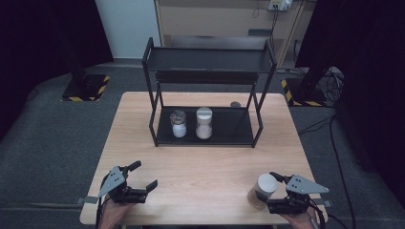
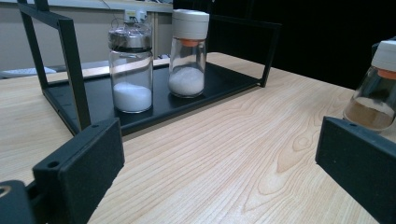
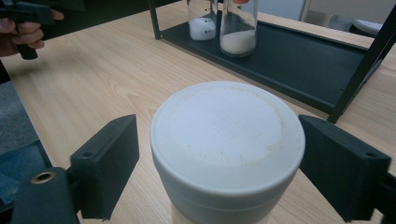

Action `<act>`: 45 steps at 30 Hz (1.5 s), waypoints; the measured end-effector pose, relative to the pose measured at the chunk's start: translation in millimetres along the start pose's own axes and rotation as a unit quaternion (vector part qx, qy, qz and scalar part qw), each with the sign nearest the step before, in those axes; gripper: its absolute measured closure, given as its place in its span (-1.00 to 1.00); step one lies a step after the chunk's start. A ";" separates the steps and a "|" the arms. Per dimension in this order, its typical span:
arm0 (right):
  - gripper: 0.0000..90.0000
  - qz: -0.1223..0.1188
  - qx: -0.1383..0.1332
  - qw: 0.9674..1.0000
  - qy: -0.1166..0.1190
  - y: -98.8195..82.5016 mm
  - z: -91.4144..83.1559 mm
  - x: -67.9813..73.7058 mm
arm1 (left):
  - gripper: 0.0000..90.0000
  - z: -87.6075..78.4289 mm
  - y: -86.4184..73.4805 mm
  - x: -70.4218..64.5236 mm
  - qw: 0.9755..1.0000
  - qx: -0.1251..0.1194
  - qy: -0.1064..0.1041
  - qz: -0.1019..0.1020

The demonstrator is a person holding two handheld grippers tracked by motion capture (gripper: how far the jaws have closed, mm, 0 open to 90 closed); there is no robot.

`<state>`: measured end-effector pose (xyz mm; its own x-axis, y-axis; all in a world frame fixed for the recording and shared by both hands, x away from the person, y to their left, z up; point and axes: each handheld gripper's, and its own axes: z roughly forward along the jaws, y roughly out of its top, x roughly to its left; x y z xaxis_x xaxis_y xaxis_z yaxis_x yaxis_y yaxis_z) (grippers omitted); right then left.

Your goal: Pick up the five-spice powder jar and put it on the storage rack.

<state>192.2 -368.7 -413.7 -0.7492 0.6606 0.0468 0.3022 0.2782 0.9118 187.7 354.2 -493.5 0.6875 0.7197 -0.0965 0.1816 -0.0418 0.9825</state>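
A glass jar of brown powder with a white lid (image 1: 263,190) stands near the table's front right corner. My right gripper (image 1: 270,192) straddles its lid (image 3: 226,140), one jaw on each side, and a thin gap shows at the left jaw. My left gripper (image 1: 144,174) is open over bare wood at the front left, with nothing between its jaws (image 2: 219,154). On the lower shelf of a black two-tier rack (image 1: 239,129) stand a metal-lidded jar of white powder (image 1: 178,124) and a taller white-lidded jar (image 1: 204,123).
The rack's top shelf (image 1: 210,59) holds nothing. A small dark round object (image 1: 235,104) lies on the table behind the rack. Bare wood stretches between the rack and the grippers. Black stand bases with yellow stripes (image 1: 86,88) sit on the floor beyond the table.
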 end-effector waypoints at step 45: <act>-0.24 -0.038 0.011 0.999 0.029 39.3 16.4 -3.5 | -1.00 -0.3 -0.4 0.6 1.000 -0.001 -0.001 -0.001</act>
<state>216.4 -348.7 -384.7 -0.8035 0.5952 0.0029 0.2563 0.3416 0.9042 187.9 354.8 -493.9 0.6885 0.7183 -0.0995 0.1815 -0.0379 0.9827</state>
